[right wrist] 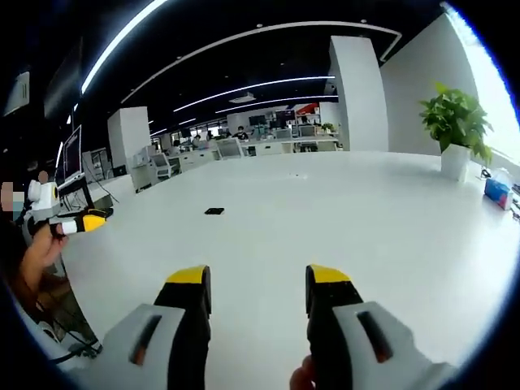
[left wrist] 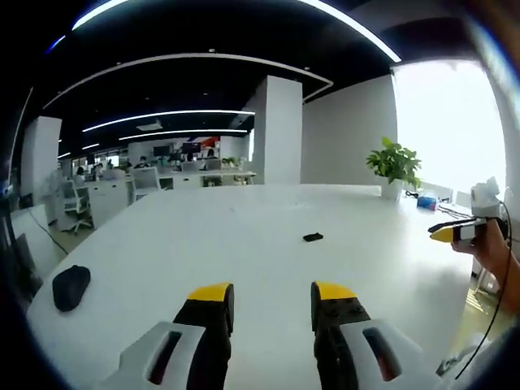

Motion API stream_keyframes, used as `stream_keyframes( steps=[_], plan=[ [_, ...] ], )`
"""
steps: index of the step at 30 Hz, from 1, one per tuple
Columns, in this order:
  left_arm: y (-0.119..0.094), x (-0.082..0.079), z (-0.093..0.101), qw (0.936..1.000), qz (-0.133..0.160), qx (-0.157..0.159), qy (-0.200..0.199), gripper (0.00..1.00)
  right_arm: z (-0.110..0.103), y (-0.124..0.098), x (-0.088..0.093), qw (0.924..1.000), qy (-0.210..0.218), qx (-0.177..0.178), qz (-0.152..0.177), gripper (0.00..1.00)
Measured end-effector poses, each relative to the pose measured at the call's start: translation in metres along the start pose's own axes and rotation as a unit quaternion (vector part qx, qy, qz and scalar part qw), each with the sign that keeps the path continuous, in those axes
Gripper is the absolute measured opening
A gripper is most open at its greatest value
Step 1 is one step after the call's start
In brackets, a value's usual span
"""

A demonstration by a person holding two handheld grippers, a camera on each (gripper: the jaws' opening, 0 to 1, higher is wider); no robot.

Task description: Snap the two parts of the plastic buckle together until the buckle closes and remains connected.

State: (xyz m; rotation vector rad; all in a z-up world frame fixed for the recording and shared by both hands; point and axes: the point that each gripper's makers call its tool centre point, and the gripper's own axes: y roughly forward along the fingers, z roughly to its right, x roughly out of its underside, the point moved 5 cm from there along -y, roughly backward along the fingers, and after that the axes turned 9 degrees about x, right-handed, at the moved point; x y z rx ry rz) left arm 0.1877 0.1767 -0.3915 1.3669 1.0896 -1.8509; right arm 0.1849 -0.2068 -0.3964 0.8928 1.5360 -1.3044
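Both tools were open and held nothing. In the left gripper view the left tool (left wrist: 272,302) hung over the near edge of the white tabletop (left wrist: 244,244), with its two yellow-tipped jaws well apart. In the right gripper view the right tool (right wrist: 257,286) showed the same state, jaws apart and empty, above the tabletop (right wrist: 341,211). Each tool also appeared at the side of the other view, held by a hand: the right tool (left wrist: 452,232) at the right edge, the left tool (right wrist: 81,221) at the left edge.

A small dark object (left wrist: 313,237), which I judged to be the plastic buckle, lay flat on the tabletop well ahead of both tools; the right gripper view showed it (right wrist: 214,211) too. It was too small to tell whether it was one part or two, or whether the parts were already joined.

A black computer mouse (left wrist: 71,286) lay near the left corner of the tabletop, and a potted plant (left wrist: 394,166) stood at the far side.

I judged that the task was at its start, the approach step, with nothing yet grasped. The next move would call for bringing both tools forward to the buckle, and each tool would take one part so that the two parts can be pressed together.
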Motion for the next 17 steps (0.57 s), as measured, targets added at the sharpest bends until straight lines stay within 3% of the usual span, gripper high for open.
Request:
stream_keyframes(
  steps=[17],
  plan=[
    [0.0039,-0.0015,0.0017,1.0000,0.004,-0.002,-0.004,0.37,-0.0009,0.0031,-0.0021,1.0000,-0.001,-0.003,0.002,0.47]
  ],
)
